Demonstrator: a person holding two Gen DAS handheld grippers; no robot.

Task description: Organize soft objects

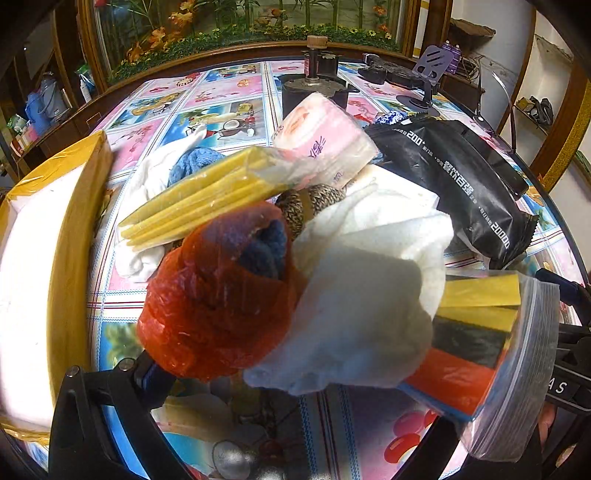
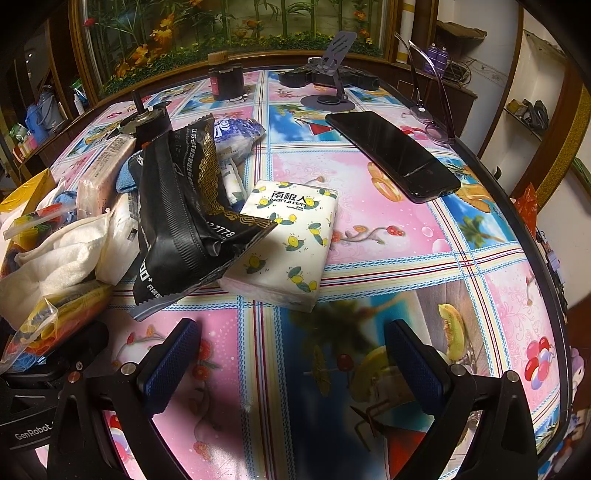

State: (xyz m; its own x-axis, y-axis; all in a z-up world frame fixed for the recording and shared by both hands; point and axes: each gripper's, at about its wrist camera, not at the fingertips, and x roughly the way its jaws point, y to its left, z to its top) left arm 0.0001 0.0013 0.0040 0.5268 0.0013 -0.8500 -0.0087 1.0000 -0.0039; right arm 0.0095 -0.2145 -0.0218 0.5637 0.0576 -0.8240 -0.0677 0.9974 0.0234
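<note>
While right claw (image 2: 291, 363) gapes — tissue pack (image 2: 286, 243) ahead.

Table (image 2: 388, 236) covered with glossy pink-and-blue fruit-print cloth, glare patches on it. Behind the table, wood-framed panel (image 2: 229, 26) showing bamboo and orange flowers. Left of the table, dark wooden shelves (image 1: 40, 107) with bottles. Right of the table, white wall (image 2: 491, 66) and a wooden shelf unit (image 2: 532, 114).
</note>
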